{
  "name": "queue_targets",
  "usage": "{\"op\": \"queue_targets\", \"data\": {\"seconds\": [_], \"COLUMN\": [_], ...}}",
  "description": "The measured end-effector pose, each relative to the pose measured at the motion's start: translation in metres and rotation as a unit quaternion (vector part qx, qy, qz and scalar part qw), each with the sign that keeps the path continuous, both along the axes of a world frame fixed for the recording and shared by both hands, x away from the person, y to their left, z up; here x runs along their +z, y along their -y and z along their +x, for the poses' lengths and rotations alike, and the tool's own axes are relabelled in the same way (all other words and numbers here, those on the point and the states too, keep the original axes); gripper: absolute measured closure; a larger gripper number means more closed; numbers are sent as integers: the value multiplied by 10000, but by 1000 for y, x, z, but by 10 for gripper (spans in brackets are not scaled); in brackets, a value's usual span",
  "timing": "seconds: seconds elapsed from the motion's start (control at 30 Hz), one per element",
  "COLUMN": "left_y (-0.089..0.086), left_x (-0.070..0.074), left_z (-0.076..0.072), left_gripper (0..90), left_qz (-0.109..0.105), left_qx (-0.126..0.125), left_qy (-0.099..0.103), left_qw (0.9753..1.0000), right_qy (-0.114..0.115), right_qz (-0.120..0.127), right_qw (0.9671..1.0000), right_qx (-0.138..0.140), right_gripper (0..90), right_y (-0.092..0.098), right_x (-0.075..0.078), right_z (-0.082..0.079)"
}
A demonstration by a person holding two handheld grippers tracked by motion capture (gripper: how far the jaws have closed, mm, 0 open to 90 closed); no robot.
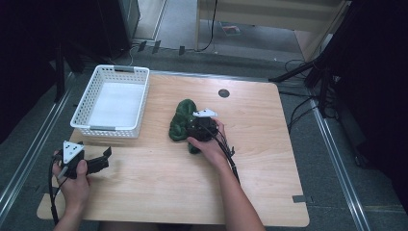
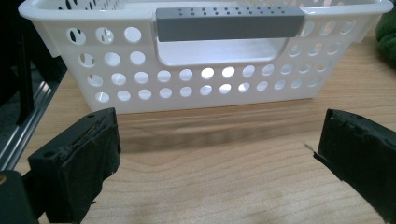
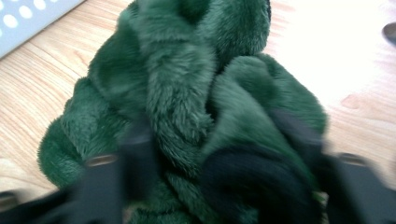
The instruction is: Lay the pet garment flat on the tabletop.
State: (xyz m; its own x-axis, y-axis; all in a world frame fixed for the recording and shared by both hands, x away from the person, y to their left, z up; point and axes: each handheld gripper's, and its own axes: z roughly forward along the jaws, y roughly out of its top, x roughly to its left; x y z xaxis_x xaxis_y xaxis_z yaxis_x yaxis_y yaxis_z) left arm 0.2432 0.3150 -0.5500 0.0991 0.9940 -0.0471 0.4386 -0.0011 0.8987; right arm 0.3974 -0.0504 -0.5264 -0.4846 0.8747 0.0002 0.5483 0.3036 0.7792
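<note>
A dark green furry cloth lies bunched on the middle of the wooden table. My right gripper is pressed into its near right side. In the right gripper view the blurred black jaws flank a wad of the cloth, and my right gripper is shut on it; a black patch shows low in the folds. My left gripper rests at the table's front left, away from the cloth. Its jaws stand wide open with nothing between them, facing the white basket.
The white perforated basket with grey handles sits at the table's back left and holds nothing. A dark round grommet is set in the tabletop near the far edge. Cables and stand legs lie on the floor to the right.
</note>
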Motion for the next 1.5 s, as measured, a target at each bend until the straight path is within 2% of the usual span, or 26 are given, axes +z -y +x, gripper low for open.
{"op": "queue_targets", "data": {"seconds": [0.03,0.07,0.1,0.27,0.3,0.4,0.43,0.47,0.5,0.53,0.7,0.73,0.87,0.9,0.93,1.1,1.13,1.17,1.2,1.27,1.3,1.33,1.37,1.43,1.47,1.5], "left_y": [0,0,-1,0,2,15,28,28,36,44,81,89,113,119,127,140,142,145,145,148,148,148,148,148,149,149], "left_x": [0,0,0,4,7,16,23,23,26,30,48,52,63,67,73,72,68,59,59,51,47,41,41,36,34,34], "left_z": [0,0,-1,-2,-3,-6,-9,-9,-10,-11,-17,-19,-22,-21,-19,-12,-11,-10,-10,-10,-9,-9,-9,-8,-8,-8], "left_gripper": [0,0,0,0,0,0,0,0,0,0,0,0,0,0,0,0,0,0,0,0,0,0,0,0,0,0], "left_qz": [0,-2,-33,-50,-141,-206,-216,-216,-191,-165,-145,-214,-222,-230,-265,-329,-367,-347,-347,-289,-285,-299,-299,-342,-391,-398], "left_qx": [5,17,67,59,26,-196,-404,-404,-514,-631,-1191,-1308,-1716,-1805,-1928,-2069,-2112,-2179,-2179,-2244,-2258,-2268,-2268,-2293,-2339,-2361], "left_qy": [14,21,32,48,40,110,140,140,165,182,268,293,341,357,431,468,400,305,305,202,141,40,40,-46,-90,-115], "left_qw": [10000,10000,10000,10000,9999,9995,9989,9989,9984,9977,9924,9907,9843,9827,9799,9767,9759,9749,9749,9739,9737,9735,9735,9727,9714,9708], "right_qy": [0,16,4,162,192,329,374,374,430,430,551,551,555,534,557,535,520,358,358,294,263,132,132,-71,53,53], "right_qz": [0,2,136,407,457,771,830,830,907,907,1022,1022,1060,1110,1112,1096,973,894,894,851,864,918,918,1269,1393,1393], "right_qw": [10000,10000,9998,9990,9987,9962,9955,9955,9945,9945,9927,9927,9922,9917,9914,9920,9934,9948,9948,9955,9955,9948,9948,9905,9884,9884], "right_qx": [0,50,121,106,113,217,263,263,293,293,340,340,362,368,401,341,327,331,331,282,279,414,414,523,608,608], "right_gripper": [542,642,744,798,800,801,801,801,800,800,793,793,791,791,789,785,784,779,779,745,708,566,566,420,325,325], "right_y": [0,0,2,8,9,15,16,16,19,19,30,30,35,36,37,39,39,39,39,40,40,40,40,43,47,47], "right_x": [0,0,2,16,20,45,52,52,62,62,84,84,94,97,101,98,94,80,80,59,52,36,36,30,37,37], "right_z": [0,-1,-3,-13,-15,-35,-42,-42,-54,-54,-91,-91,-115,-121,-136,-155,-156,-154,-154,-150,-148,-141,-141,-136,-136,-136]}}
